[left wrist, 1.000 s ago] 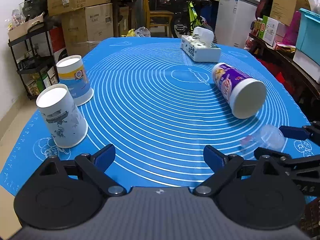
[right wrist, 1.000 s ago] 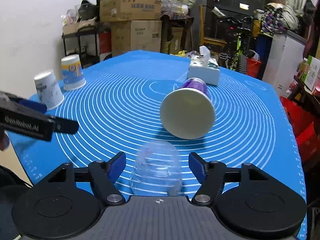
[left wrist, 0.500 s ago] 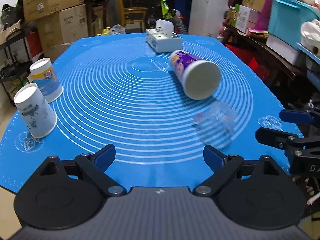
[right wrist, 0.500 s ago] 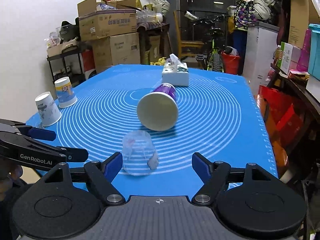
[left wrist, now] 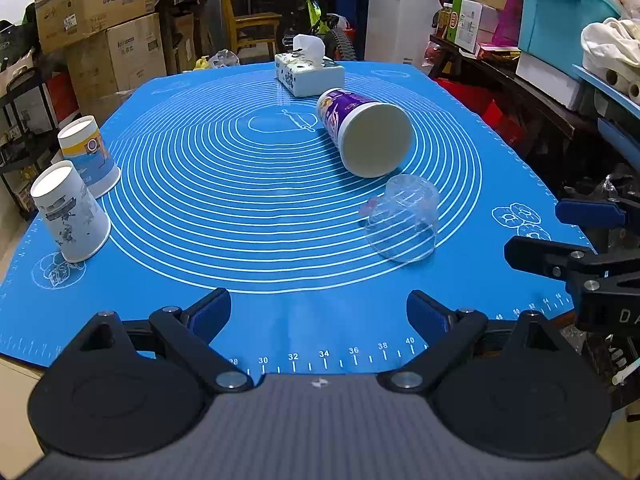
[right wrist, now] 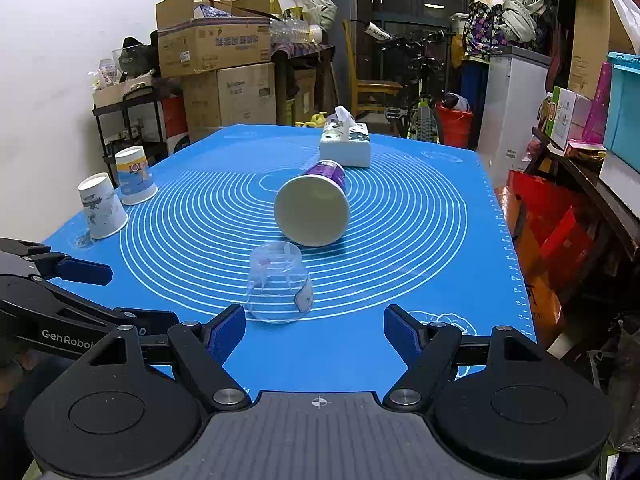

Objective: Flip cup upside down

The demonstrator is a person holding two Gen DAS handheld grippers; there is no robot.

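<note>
Standing mouth-down on a blue mat (right wrist: 420, 248) printed with white rings, a clear plastic cup (right wrist: 279, 282) is seen near the mat's front edge, base up, with a small label on its side. It is touched by neither tool. The right gripper (right wrist: 315, 330) is held just behind the cup, its blue-padded fingers spread wide with nothing between them. The left gripper (left wrist: 319, 312) is likewise spread and empty, held at the front edge, well apart from the cup (left wrist: 402, 222). Just beyond the cup, a purple paper cup (right wrist: 313, 208) is lying on its side. A tissue box (right wrist: 346, 146) is set farther back. Two paper cups (right wrist: 116, 196) are placed upside down at the mat's left edge.
</note>
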